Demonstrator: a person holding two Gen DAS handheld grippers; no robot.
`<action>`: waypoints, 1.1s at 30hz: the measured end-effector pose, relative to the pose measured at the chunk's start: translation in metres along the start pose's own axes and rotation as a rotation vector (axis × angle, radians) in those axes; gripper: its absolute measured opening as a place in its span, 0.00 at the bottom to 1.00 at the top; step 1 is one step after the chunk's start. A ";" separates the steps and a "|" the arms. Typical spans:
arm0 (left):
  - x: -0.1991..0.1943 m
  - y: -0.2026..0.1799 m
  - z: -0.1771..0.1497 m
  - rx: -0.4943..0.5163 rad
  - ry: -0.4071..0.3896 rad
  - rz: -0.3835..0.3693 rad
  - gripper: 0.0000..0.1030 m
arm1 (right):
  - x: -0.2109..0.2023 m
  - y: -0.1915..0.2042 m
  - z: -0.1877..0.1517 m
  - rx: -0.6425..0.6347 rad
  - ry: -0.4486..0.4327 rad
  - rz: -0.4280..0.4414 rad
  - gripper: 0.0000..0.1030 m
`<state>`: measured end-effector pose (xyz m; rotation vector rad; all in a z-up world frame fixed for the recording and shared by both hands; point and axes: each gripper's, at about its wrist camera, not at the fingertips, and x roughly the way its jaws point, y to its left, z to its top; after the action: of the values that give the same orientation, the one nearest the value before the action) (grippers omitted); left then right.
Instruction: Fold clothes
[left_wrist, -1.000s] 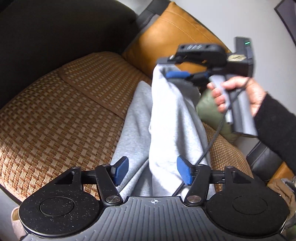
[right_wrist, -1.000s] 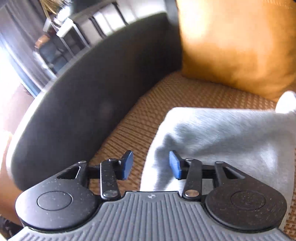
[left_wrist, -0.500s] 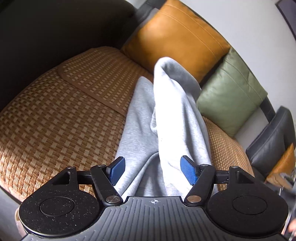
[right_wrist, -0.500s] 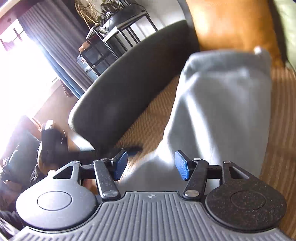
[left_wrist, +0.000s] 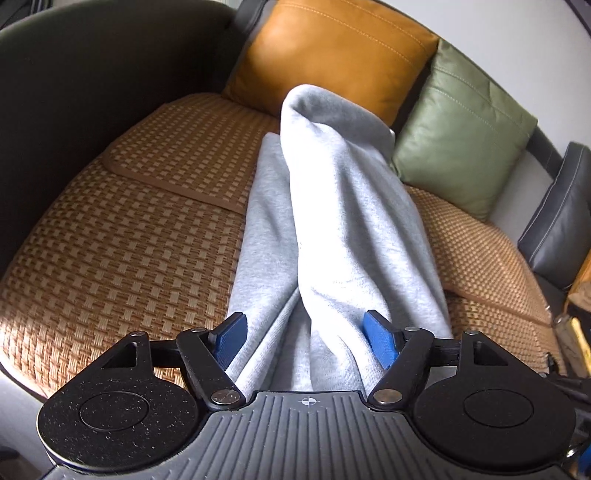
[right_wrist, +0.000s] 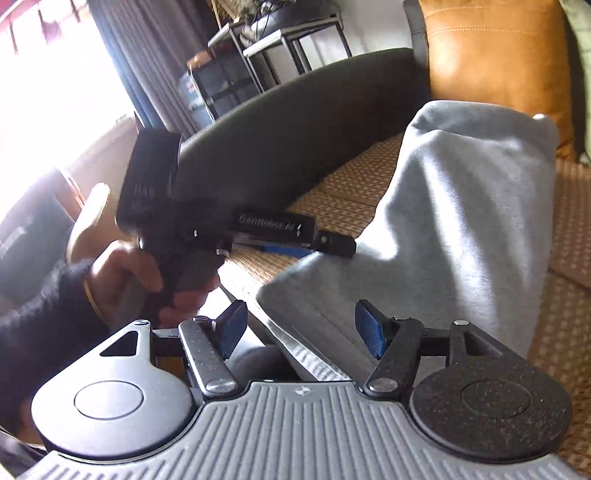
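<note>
While soft grey fleece garment (left_wrist: 343, 229) lay doubled lengthwise on woven tan sofa seat (left_wrist: 122, 251), left gripper (left_wrist: 301, 341) and right gripper (right_wrist: 297, 325) gaped wide, empty. Limp, light, thick; best taken at near hem corners.

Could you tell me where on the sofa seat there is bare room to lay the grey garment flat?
The widest bare patch is the woven seat mat, between the dark armrest and the grey garment. A narrower strip lies beyond the garment, below the green cushion. The back is crowded by that and the orange cushion.
</note>
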<state>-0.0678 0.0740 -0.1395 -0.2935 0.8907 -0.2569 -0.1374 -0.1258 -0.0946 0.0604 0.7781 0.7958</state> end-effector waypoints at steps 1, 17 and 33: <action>0.004 -0.001 0.002 0.004 0.007 -0.001 0.79 | 0.005 0.007 -0.005 -0.032 0.009 -0.020 0.69; 0.043 0.018 0.034 0.018 0.113 -0.076 0.13 | 0.055 0.035 -0.017 -0.247 0.037 -0.222 0.21; 0.024 0.088 0.011 -0.146 0.018 -0.106 0.35 | 0.090 0.050 -0.029 -0.320 0.099 -0.015 0.65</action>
<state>-0.0358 0.1497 -0.1816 -0.4749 0.9147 -0.2933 -0.1475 -0.0371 -0.1543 -0.2727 0.7346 0.9055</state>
